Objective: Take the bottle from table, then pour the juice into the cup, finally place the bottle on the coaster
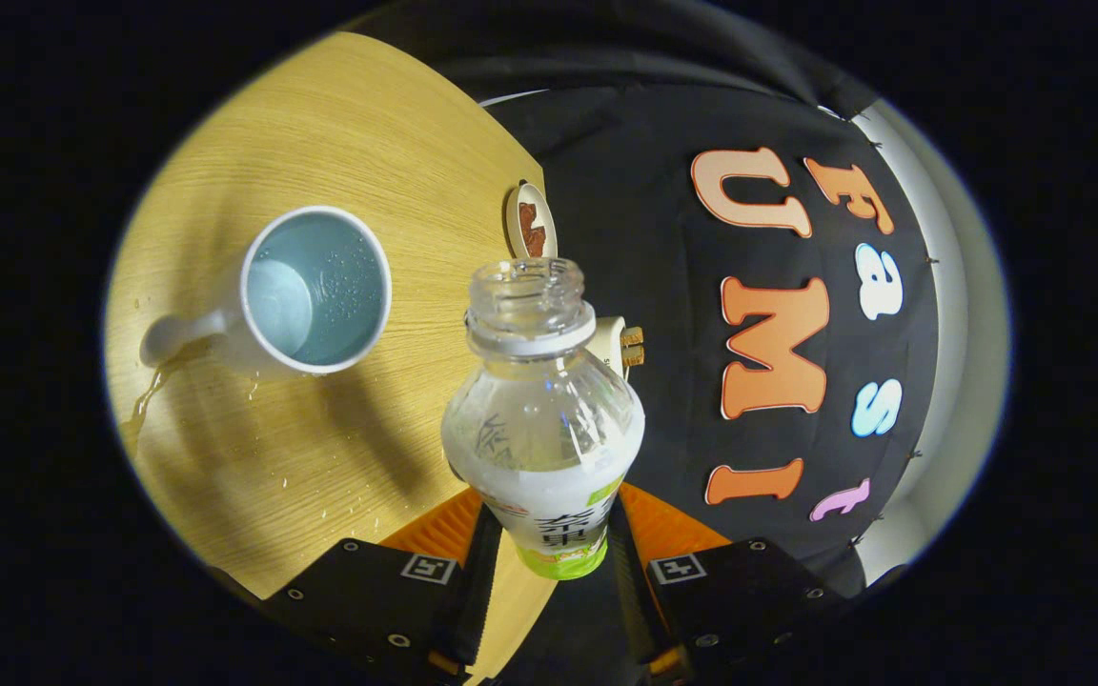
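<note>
Currently, by size:

Table (339,143): wood top, view rolled; puddle and drops beside the cup.

Bottle (543,419): uncapped, clear, pinched low on its label between both fingers of the gripper (549,562); lifted off the table, mouth pointing away from the fingers. Looks nearly empty, though I cannot tell for sure.

Cup (315,291): white mug, pale inside, beyond the fingers, well apart from the bottle mouth; droplets on its inner wall.

Coaster (531,221): small round disc past the bottle mouth, bare.

Status, judged: bottle taken; pouring probably done or finishing; placing on coaster left.
</note>
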Demonstrator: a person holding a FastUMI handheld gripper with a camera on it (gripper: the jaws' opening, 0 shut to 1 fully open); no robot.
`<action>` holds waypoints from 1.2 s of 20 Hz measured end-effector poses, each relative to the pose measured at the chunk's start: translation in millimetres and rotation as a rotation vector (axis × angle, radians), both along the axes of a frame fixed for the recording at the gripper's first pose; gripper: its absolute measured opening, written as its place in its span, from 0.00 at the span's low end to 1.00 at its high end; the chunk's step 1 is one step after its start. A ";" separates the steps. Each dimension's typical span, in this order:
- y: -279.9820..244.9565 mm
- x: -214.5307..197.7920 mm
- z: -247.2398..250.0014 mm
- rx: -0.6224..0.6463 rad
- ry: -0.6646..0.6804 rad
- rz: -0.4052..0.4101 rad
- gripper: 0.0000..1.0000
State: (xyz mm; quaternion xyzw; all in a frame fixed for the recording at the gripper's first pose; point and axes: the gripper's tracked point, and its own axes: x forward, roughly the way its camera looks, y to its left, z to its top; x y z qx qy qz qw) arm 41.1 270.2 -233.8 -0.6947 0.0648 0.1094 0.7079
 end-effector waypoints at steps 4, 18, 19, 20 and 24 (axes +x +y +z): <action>3.6 5.8 8.7 -0.094 -0.026 0.052 0.59; 7.6 13.4 19.6 -0.251 -0.036 0.135 0.59; 8.4 14.1 20.0 -0.259 -0.036 0.139 0.59; 9.6 13.7 20.4 -0.264 -0.033 0.145 0.59; 10.7 14.2 22.9 -0.289 -0.025 0.156 0.59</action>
